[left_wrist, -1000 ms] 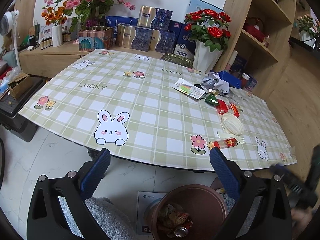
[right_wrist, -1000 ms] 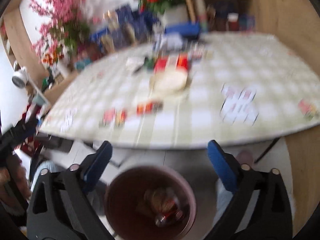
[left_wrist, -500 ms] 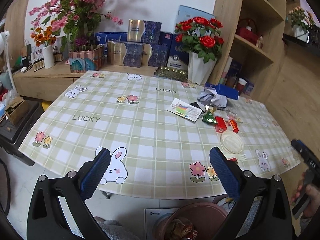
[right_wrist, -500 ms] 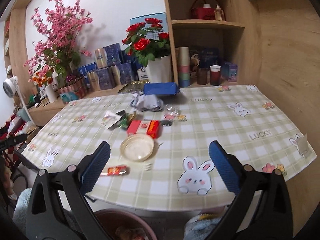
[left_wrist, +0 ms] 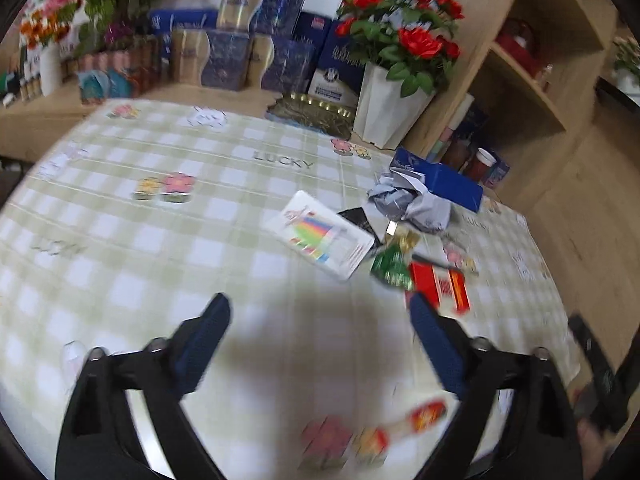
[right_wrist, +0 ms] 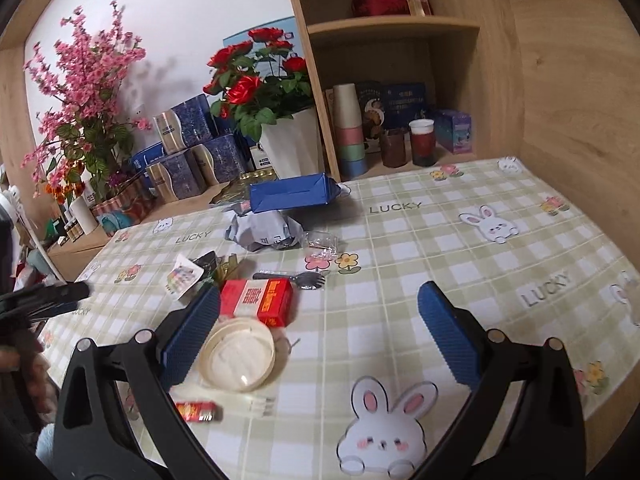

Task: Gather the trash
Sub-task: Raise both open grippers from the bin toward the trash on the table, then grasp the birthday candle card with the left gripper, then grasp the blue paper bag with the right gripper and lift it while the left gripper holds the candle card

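Note:
Trash lies on the checked tablecloth: a red box, a round plastic lid, a small red wrapper, a grey spork and crumpled grey paper. My right gripper is open above the cloth, its left finger over the lid's edge, with nothing between the fingers. In the blurred left wrist view, my left gripper hovers over bare cloth with its jaws closing on nothing. Ahead of it lie a rainbow-printed card, a green wrapper and the red box.
A blue carton lies behind the crumpled paper. A white vase of red roses, stacked gift boxes and a shelf with cups line the far side. A wooden wall closes the right.
Both grippers moved forward from over the brown bin to above the table, and the bin has dropped out of view. The left jaws stand narrower than before.

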Demonstrator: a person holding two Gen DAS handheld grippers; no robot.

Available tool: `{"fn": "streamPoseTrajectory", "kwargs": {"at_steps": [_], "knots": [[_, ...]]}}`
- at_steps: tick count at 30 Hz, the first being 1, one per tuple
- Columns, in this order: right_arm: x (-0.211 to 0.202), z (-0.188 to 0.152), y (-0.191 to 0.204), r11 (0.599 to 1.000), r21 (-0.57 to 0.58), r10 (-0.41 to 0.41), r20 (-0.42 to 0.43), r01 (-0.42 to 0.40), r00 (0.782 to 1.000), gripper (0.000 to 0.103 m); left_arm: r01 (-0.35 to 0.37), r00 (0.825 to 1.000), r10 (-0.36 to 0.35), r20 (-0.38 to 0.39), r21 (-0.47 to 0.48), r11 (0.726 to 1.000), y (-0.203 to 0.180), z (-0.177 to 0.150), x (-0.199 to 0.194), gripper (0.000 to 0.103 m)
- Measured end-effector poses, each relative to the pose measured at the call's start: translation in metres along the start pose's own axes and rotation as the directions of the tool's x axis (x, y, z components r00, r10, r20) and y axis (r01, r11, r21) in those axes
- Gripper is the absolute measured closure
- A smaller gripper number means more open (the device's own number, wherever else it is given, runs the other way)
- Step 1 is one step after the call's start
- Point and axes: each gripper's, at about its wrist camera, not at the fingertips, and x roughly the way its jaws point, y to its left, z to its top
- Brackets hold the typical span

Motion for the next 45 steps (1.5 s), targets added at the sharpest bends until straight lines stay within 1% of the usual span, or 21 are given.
{"fn": "streamPoseTrajectory", "kwargs": {"at_steps": [1, 3, 5, 6, 8, 10, 13, 15, 18, 20, 23, 24, 26, 28, 29, 31, 35, 38, 40, 42, 45], "knots": [[0.006, 0.001, -0.002, 1.000, 0.004, -0.002, -0.008, 0.002, 1.000, 0.006, -0.008, 1.000, 0.007, -0.022, -0.025, 1.000, -0.005, 0.008, 0.021, 0.026], [0.018, 0.002, -0.006, 1.000, 0.018, 0.001, -0.028, -0.001, 1.000, 0.006, -0.023, 0.998, 0.019, -0.060, -0.074, 0.997, -0.008, 0.018, 0.044, 0.038], [0.026, 0.002, -0.009, 1.000, 0.019, 0.011, -0.041, -0.010, 0.999, 0.006, -0.014, 0.997, 0.004, -0.074, -0.138, 0.990, -0.012, 0.031, 0.069, 0.041], [0.029, 0.001, -0.009, 1.000, 0.014, 0.012, -0.046, -0.011, 0.999, 0.006, -0.016, 0.997, 0.006, -0.071, -0.146, 0.989, -0.014, 0.034, 0.075, 0.043], [0.034, 0.000, -0.011, 1.000, 0.001, 0.011, -0.049, -0.011, 0.999, 0.006, -0.043, 0.998, 0.034, -0.061, -0.146, 0.988, -0.022, 0.042, 0.094, 0.043], [0.037, 0.000, -0.015, 1.000, 0.007, 0.011, -0.043, -0.011, 0.999, 0.006, -0.076, 0.995, 0.066, -0.069, -0.144, 0.987, -0.026, 0.047, 0.108, 0.043], [0.042, -0.001, -0.021, 0.999, 0.033, 0.019, -0.045, -0.017, 0.999, 0.006, -0.141, 0.987, 0.127, -0.103, -0.143, 0.980, -0.027, 0.046, 0.128, 0.043], [0.047, -0.001, -0.025, 0.999, 0.048, 0.022, -0.053, -0.019, 0.998, 0.006, -0.179, 0.980, 0.166, -0.108, -0.133, 0.975, -0.027, 0.045, 0.136, 0.043], [0.051, -0.003, -0.027, 0.998, 0.055, 0.022, -0.065, -0.019, 0.998, 0.006, -0.209, 0.974, 0.202, -0.100, -0.075, 0.975, -0.031, 0.044, 0.138, 0.044], [0.052, -0.004, -0.028, 0.998, 0.056, 0.024, -0.066, -0.020, 0.998, 0.006, -0.195, 0.977, 0.188, -0.102, -0.061, 0.979, -0.028, 0.042, 0.136, 0.046], [0.051, -0.003, -0.028, 0.998, 0.064, 0.028, -0.059, -0.024, 0.998, 0.006, -0.156, 0.977, 0.146, -0.158, -0.051, 0.986, -0.019, 0.035, 0.135, 0.051], [0.051, -0.003, -0.029, 0.997, 0.069, 0.028, -0.055, -0.024, 0.998, 0.006, -0.140, 0.978, 0.133, -0.160, -0.034, 0.990, -0.014, 0.032, 0.132, 0.051], [0.051, -0.002, -0.029, 0.996, 0.082, 0.030, -0.050, -0.026, 0.998, 0.006, -0.172, 0.967, 0.176, -0.183, 0.037, 0.984, -0.014, 0.029, 0.130, 0.052], [0.051, -0.003, -0.029, 0.995, 0.095, 0.036, -0.050, -0.031, 0.998, 0.006, -0.156, 0.964, 0.165, -0.206, 0.063, 0.986, -0.009, 0.028, 0.126, 0.053], [0.051, -0.003, -0.029, 0.995, 0.097, 0.039, -0.049, -0.034, 0.998, 0.006, -0.149, 0.963, 0.161, -0.218, 0.071, 0.986, -0.007, 0.027, 0.125, 0.058], [0.051, -0.004, -0.026, 0.995, 0.092, 0.042, -0.051, -0.037, 0.998, 0.006, -0.132, 0.961, 0.148, -0.232, 0.083, 0.988, -0.003, 0.026, 0.120, 0.059], [0.049, -0.005, -0.023, 0.995, 0.088, 0.045, -0.055, -0.041, 0.997, 0.006, -0.080, 0.971, 0.109, -0.214, 0.142, 0.987, -0.002, 0.025, 0.103, 0.059], [0.049, -0.005, -0.023, 0.995, 0.091, 0.041, -0.052, -0.036, 0.998, 0.006, -0.059, 0.975, 0.106, -0.195, 0.234, 0.971, -0.011, 0.023, 0.090, 0.060], [0.049, -0.005, -0.024, 0.994, 0.099, 0.039, -0.055, -0.033, 0.998, 0.006, -0.047, 0.978, 0.099, -0.184, 0.264, 0.963, -0.015, 0.022, 0.083, 0.060], [0.050, -0.005, -0.024, 0.994, 0.105, 0.041, -0.065, -0.034, 0.997, 0.006, -0.038, 0.982, 0.087, -0.170, 0.271, 0.962, -0.016, 0.021, 0.077, 0.060], [0.051, -0.003, -0.021, 0.996, 0.083, 0.033, -0.074, -0.027, 0.997, 0.006, -0.020, 0.989, 0.058, -0.138, 0.260, 0.965, -0.017, 0.020, 0.064, 0.060]]}}
